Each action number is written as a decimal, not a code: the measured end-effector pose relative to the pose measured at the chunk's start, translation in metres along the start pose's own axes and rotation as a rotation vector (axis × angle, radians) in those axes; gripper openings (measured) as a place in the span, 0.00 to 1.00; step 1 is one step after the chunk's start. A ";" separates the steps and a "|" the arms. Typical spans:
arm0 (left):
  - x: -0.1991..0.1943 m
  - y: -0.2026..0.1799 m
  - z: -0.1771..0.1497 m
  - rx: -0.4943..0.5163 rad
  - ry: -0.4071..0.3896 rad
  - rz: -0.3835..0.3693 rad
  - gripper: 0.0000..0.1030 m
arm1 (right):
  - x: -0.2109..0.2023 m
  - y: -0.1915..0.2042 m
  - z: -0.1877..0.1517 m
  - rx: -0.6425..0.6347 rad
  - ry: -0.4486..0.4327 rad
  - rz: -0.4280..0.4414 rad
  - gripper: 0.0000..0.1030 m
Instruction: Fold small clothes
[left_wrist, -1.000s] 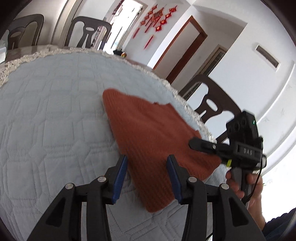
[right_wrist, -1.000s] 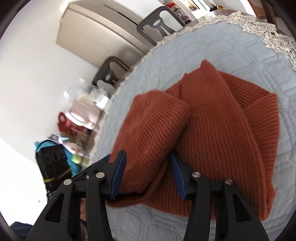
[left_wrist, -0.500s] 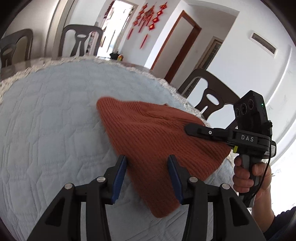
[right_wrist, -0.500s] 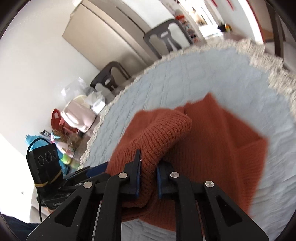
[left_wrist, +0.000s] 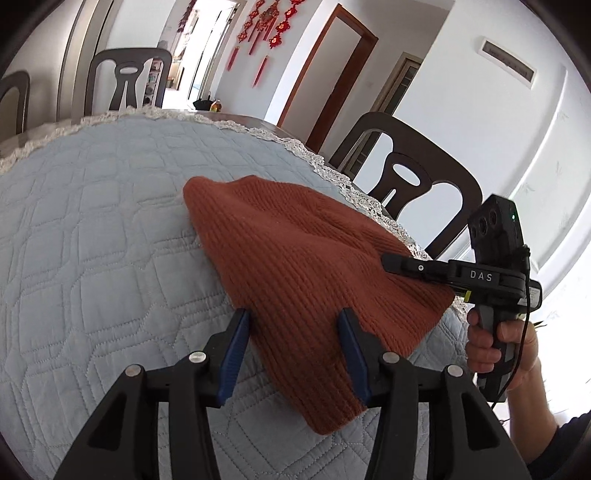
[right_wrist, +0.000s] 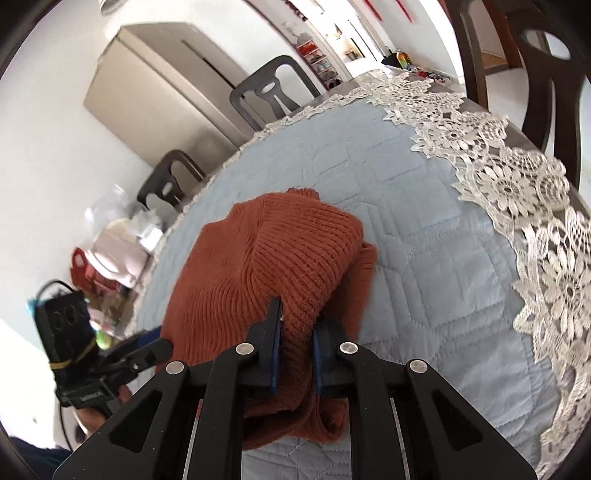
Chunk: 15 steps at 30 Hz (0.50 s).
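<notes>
Left wrist view: the left gripper (left_wrist: 293, 334) reaches forward from the bottom of the frame with its two blue-padded fingers (left_wrist: 233, 349) spread wide apart and nothing between them gripped; they sit over the near edge of a rust-orange knitted garment (left_wrist: 295, 266), one finger over the bare cover and the other over the knit. The garment lies in a rumpled, roughly triangular heap on a pale blue quilted table cover (left_wrist: 92, 258) trimmed with white lace (left_wrist: 332, 171). At the right side the right gripper (left_wrist: 391, 263) comes in sideways, held by a hand (left_wrist: 495, 336); its tip meets the raised right part of the garment, though its jaws cannot be made out from this angle. A dark wooden chair (left_wrist: 417, 173) stands behind the table, and red hanging ornaments (left_wrist: 266, 26) decorate the far wall. Right wrist view: the right gripper (right_wrist: 297, 341) has its fingers closed tight on a thick fold of the same rust-orange garment (right_wrist: 288, 258), the knit bunched and lifted between the pads while the remainder slumps onto the blue quilted cover (right_wrist: 424, 240). A wide white lace border (right_wrist: 517, 192) runs along the table's right edge. At the lower left the left gripper (right_wrist: 147, 350) appears, slightly blurred, just beside the garment's edge. Two dark chairs (right_wrist: 273, 92) and a large beige cabinet (right_wrist: 166, 81) stand beyond the table
</notes>
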<state>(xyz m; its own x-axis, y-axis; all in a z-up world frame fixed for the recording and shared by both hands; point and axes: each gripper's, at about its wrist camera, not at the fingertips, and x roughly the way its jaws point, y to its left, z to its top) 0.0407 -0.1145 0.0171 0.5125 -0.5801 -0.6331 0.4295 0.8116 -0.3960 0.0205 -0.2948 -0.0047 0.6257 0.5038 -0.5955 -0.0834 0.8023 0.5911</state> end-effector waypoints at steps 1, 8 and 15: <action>-0.001 0.002 -0.001 -0.009 0.003 -0.002 0.52 | -0.003 -0.003 0.001 0.005 -0.004 0.000 0.18; -0.019 -0.005 0.011 0.020 -0.044 0.035 0.52 | -0.042 0.019 0.006 -0.112 -0.105 -0.085 0.23; -0.003 -0.017 0.030 0.057 -0.055 0.044 0.52 | -0.029 0.048 -0.022 -0.301 -0.019 -0.141 0.16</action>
<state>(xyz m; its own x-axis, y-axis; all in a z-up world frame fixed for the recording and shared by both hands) 0.0545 -0.1284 0.0458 0.5713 -0.5481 -0.6110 0.4465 0.8321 -0.3290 -0.0184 -0.2638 0.0293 0.6617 0.3769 -0.6481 -0.2185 0.9239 0.3143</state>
